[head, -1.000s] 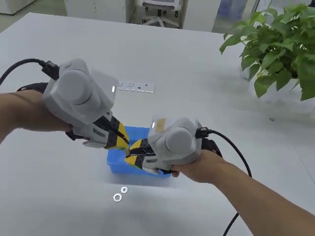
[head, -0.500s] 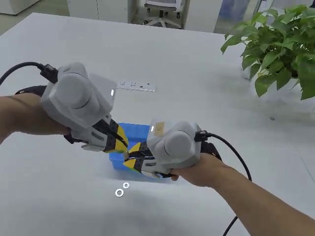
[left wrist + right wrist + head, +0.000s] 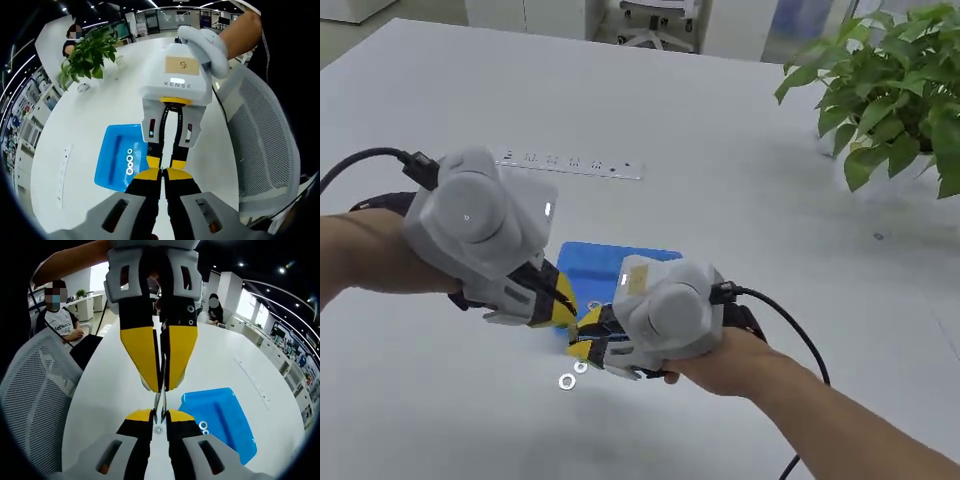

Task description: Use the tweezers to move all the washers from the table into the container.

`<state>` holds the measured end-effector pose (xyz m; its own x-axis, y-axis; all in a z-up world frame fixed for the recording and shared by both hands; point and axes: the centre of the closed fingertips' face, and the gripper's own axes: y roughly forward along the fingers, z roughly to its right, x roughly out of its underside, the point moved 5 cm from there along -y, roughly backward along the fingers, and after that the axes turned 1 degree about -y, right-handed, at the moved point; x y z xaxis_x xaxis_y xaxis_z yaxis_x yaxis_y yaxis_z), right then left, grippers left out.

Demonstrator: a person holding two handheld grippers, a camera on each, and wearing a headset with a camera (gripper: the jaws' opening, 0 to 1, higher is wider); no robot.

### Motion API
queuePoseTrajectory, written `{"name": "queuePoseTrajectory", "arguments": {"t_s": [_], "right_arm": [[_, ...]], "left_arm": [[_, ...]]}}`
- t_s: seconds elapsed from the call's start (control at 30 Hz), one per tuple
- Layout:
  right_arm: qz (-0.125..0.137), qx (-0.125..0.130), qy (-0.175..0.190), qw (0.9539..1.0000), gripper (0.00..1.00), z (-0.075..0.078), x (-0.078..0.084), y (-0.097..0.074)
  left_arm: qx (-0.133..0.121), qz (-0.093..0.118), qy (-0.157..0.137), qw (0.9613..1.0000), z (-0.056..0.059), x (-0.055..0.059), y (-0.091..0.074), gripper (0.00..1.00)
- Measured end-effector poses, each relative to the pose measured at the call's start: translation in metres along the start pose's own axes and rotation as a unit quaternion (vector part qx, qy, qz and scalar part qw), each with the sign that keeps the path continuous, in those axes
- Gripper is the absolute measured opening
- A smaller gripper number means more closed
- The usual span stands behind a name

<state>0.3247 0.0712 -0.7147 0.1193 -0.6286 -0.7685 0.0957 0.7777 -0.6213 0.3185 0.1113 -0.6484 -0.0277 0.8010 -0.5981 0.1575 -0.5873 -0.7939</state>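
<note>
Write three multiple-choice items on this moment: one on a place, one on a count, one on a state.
1. Where does the power strip lie relative to the blue container?
A) inside it
B) on the table beyond it, farther from the person
C) hanging off the table's edge

2. In the head view, how many washers lie on the table outside the blue container?
A) two
B) five
C) none

3. How does the left gripper stand?
A) wide open
B) shut on a washer
C) shut on the tweezers

Answers:
1. B, since the head view shows the strip flat on the table behind the container.
2. A, since two rings lie side by side just below the grippers.
3. C, since the right gripper view shows its yellow pads closed on the thin metal tweezers.
</note>
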Motion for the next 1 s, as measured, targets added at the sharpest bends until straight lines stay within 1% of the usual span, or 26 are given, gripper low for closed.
{"name": "queuePoseTrajectory", "arguments": {"t_s": [0.43,0.6,1.0], "right_arm": [[-0.003,-0.013,0.008,0.9999,0.12,-0.012,0.007,0.008],[-0.004,-0.017,0.008,0.9998,0.12,-0.016,0.009,0.011],[-0.007,-0.023,0.009,0.9997,0.12,-0.020,0.013,0.017]], "left_arm": [[0.006,-0.002,-0.014,0.9999,0.009,0.011,0.007,0.06],[0.010,-0.007,-0.017,0.9998,0.014,0.015,0.009,0.06],[0.014,-0.007,-0.025,0.9996,0.017,0.022,0.013,0.06]]}}
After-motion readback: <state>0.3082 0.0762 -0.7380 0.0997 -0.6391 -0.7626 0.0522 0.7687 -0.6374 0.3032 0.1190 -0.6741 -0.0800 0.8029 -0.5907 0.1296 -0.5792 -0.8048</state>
